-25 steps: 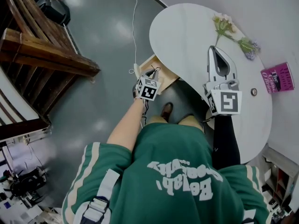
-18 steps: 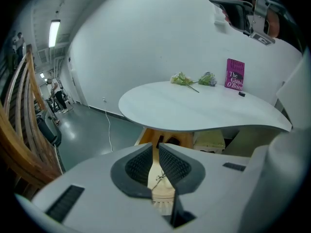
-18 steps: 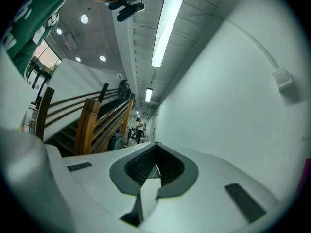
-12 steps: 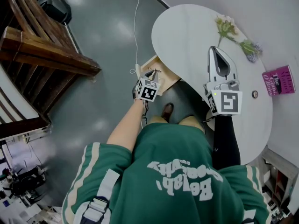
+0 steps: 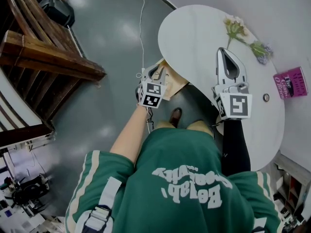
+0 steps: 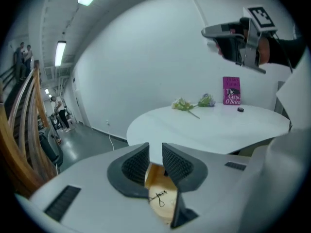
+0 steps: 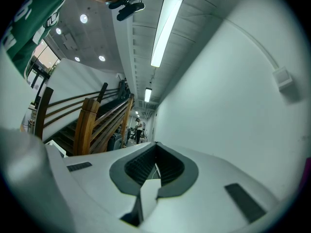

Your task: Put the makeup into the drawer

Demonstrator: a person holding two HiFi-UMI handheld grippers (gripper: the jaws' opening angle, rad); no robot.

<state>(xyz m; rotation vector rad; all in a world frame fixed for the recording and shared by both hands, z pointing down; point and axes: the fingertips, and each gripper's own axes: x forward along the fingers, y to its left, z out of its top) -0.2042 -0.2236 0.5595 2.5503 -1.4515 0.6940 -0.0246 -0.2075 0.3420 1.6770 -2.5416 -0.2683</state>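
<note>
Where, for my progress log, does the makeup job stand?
Done: a thin black item lies in the open drawer. In hand: nothing; left tool, jaws just opening, empty above it; right tool shut, empty. Left: possibly the small dark thing on the table.

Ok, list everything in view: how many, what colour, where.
table: one, white, right
flower sprig: one, green with pale blooms, table's far side
book: one, magenta, table's right side
small round thing: one, dark, beside book
drawer: one, pale wood, open under table's left edge
thin item: one, dark, in drawer
staircase: one, brown wood, left
cable: one, white, floor
left gripper: one, white, above drawer, jaws have just been opening, nothing between
right gripper: one, white, over table, shut, empty
</note>
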